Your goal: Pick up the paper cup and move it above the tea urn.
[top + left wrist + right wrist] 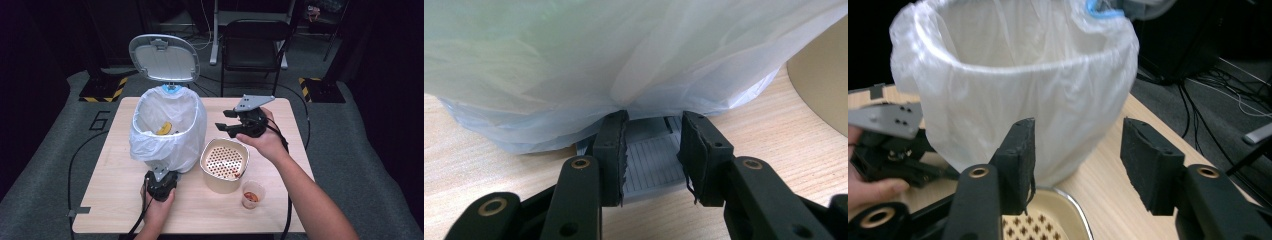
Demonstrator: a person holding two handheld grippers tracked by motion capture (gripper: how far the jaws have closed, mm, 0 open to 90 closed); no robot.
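Right now my left gripper [161, 184] is clamped on the grey pedal [651, 162] at the foot of the bin [167, 130], near the table's [115, 195] front edge, and the lid [164, 57] stands open. My right gripper [235, 125] hangs empty, jaws apart, above the cream strainer tub [224, 165], which sits just right of the bin, toward the front of the table. A small cup [253, 193] with something reddish stands near the front right corner. I judge the tub stiff and fairly light, but smooth-walled, so it may slip; I'd pinch its rim, one jaw inside and one outside. Its perforated insert may sit loose and shift when tipped. The bin's bag [1013, 90] is thin and soft, easy to snag, so I'd keep clear of it.
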